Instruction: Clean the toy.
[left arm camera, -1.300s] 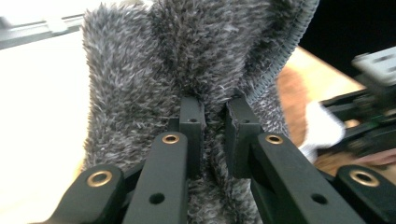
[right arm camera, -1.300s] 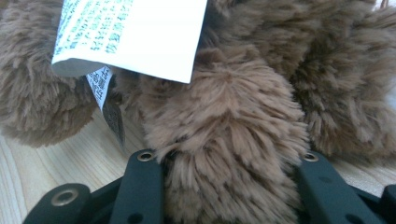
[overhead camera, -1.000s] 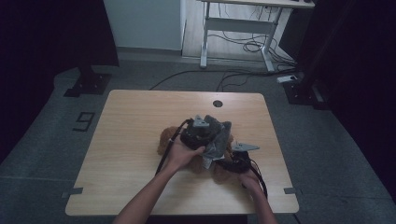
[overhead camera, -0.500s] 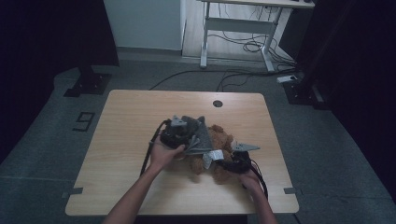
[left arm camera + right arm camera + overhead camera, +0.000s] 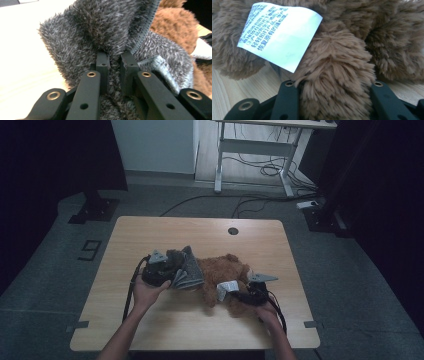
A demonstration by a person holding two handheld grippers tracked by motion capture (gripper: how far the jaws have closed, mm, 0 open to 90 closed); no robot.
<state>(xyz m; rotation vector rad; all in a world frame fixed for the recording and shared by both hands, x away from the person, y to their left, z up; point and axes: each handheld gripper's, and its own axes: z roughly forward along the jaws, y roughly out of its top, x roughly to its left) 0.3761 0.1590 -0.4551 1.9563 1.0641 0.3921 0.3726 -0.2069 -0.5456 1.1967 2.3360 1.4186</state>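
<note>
On table (image 5: pixel 150 320): left gripper (image 5: pixel 113 66) clamped on grey garment (image 5: pixel 105 30), right gripper (image 5: pixel 334 87) on brown plush toy's (image 5: pixel 222 272) limb (tag (image 5: pixel 279 32) beside).

Both forearms enter from the bottom edge of the high view. The left tool (image 5: pixel 165 272) lies low, pointing right, its 2 jaws nearly together and pinching grey fleece. The right tool (image 5: pixel 245 292) points left, jaws clamped around brown plush.
</note>
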